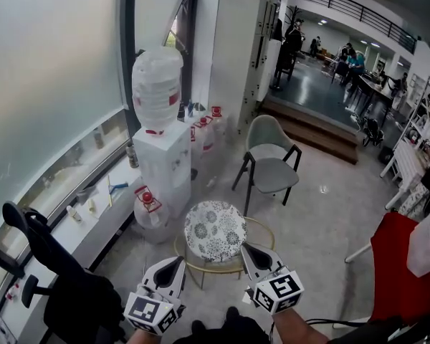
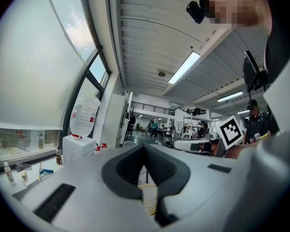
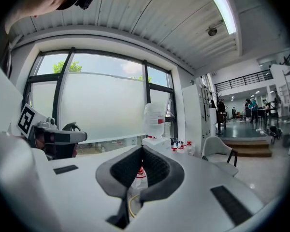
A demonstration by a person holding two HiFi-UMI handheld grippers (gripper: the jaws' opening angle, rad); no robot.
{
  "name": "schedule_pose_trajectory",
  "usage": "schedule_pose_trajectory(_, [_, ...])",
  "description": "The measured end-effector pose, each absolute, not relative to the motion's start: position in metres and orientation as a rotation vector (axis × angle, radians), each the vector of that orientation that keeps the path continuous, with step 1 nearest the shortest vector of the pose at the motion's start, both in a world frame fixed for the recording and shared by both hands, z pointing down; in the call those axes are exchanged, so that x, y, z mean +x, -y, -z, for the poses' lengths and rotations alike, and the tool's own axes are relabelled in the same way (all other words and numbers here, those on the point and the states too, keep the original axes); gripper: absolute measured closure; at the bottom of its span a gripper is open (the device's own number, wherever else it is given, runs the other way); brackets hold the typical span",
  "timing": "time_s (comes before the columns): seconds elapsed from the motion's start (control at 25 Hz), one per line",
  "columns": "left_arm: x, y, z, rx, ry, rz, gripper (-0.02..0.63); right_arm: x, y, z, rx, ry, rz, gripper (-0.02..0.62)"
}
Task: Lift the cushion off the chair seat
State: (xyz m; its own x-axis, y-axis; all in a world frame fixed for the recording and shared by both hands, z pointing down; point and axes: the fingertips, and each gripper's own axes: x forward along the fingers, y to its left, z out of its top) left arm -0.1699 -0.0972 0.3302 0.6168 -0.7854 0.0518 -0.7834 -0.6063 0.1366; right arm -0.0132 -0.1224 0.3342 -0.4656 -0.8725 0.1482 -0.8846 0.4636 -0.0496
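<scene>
Round cushion, white w/ grey floral print, lies flat on a low round chair w/ a thin gold wire frame. It sits centre-bottom in the head view, on pale floor. Both grippers point at its near edge, tips just short of it: left gripper at the cushion's lower left, right gripper at its lower right. Both sets of jaws are clenched tip to tip w/ nothing gripped. There is open floor to the right of the seat & beyond it; a grey armchair stands well apart behind. The left side is tighter: a water jug stands near the seat's left edge, w/ a white water dispenser behind it. A black office chair crowds the bottom-left corner, & a red panel stands far right. Only the head view shows the cushion's whole top. The left gripper view looks level across the room at ceiling lights, distant people & the other gripper's marker cube; a pale dotted sliver & a gold line show in the gap under its closed tips. The right gripper view faces the frosted window & dispenser, w/ a red-capped jug & a curve of gold frame in its gap.
</scene>
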Motion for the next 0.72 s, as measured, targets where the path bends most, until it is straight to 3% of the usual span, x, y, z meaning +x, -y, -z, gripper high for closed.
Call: schedule_pose_trajectory(0.72, [-0.141, 0.206, -0.328, 2.648, 1.396, -0.004, 0.598, 0.019, 0.241, -0.330, 1.534, 2.661, -0.184, 0.588])
